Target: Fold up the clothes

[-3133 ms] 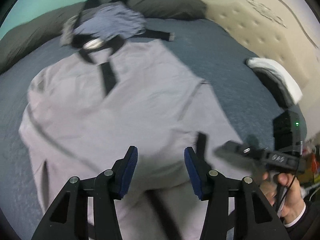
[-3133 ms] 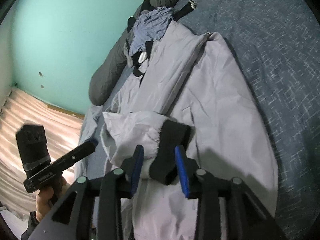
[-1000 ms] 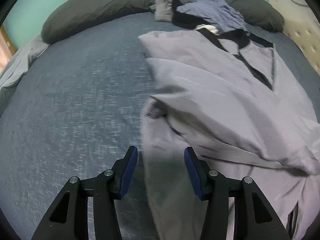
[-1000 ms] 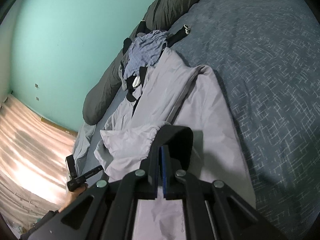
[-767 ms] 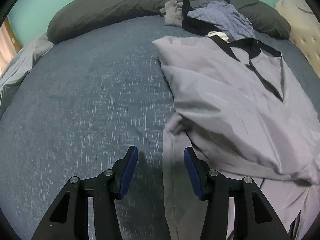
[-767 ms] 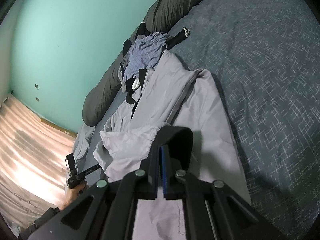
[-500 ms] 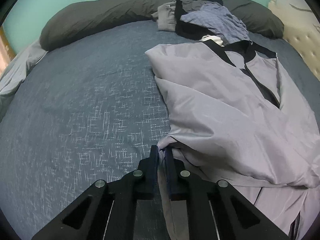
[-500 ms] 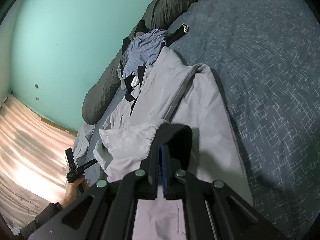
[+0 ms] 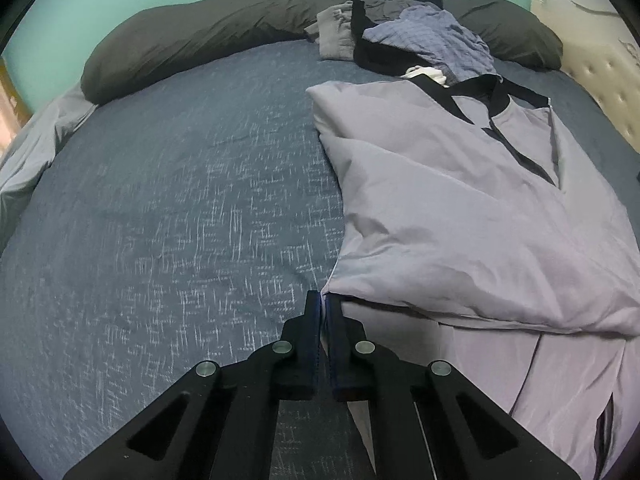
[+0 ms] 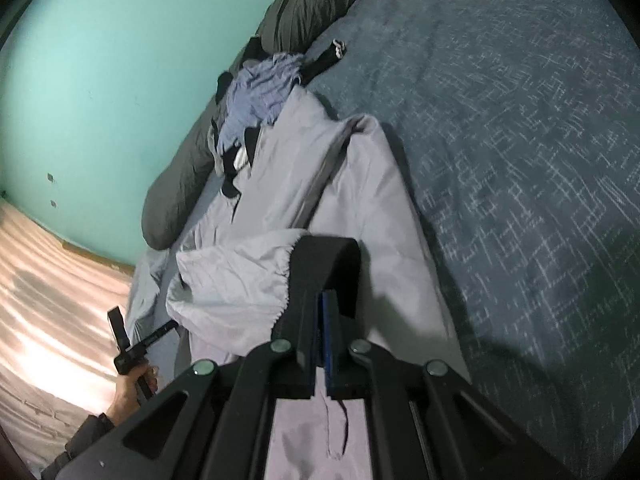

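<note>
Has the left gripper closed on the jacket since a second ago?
Yes. The left gripper, open before, is now shut on the grey jacket edge beside the blue bedspread.

1. The bed (image 9: 180,200) is covered with a dark blue cover flecked with pale hatch marks, and most of its left half lies bare.
2. A long dark grey pillow (image 9: 208,36) runs along the far edge against the teal wall.
3. A pale grey jacket (image 9: 460,200) with black trim lies spread on the bed's right half, one side folded over itself.
4. A heap of clothes (image 9: 420,36), with a blue checked piece on top, sits between the jacket's collar and the pillow, touching both.
5. A light grey sheet (image 9: 32,148) hangs over the bed's left edge.
</note>
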A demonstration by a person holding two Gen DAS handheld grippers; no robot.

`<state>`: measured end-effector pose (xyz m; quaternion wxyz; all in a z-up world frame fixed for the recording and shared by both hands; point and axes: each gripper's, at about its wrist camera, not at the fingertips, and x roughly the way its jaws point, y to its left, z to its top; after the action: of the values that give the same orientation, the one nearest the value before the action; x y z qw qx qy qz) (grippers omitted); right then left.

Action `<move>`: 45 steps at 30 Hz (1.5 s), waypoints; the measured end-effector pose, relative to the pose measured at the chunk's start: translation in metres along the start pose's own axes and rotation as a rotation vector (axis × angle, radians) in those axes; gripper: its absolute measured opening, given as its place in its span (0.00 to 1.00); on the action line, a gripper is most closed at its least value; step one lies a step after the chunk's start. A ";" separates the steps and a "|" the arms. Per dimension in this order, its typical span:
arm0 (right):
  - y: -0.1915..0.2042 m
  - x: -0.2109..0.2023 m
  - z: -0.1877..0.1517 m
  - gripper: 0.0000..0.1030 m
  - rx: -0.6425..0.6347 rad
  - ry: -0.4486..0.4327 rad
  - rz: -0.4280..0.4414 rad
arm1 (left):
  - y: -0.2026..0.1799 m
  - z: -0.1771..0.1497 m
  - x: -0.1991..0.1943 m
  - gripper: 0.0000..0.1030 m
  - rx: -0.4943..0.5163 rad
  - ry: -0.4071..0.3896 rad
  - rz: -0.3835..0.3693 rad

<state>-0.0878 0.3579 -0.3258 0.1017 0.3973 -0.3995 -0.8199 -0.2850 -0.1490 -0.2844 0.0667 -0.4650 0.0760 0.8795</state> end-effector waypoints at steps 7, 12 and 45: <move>0.001 0.003 -0.004 0.02 -0.014 0.061 -0.012 | -0.002 -0.006 0.006 0.03 0.001 0.021 0.010; 0.000 0.001 0.002 0.06 0.010 0.048 0.015 | -0.004 -0.007 0.007 0.03 -0.001 0.024 0.007; -0.007 -0.008 0.038 0.05 0.030 -0.058 -0.106 | 0.011 -0.018 0.012 0.03 -0.110 0.009 -0.119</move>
<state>-0.1093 0.3875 -0.3127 0.0404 0.3954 -0.3926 -0.8294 -0.2792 -0.1631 -0.3040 0.0927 -0.4756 0.0002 0.8748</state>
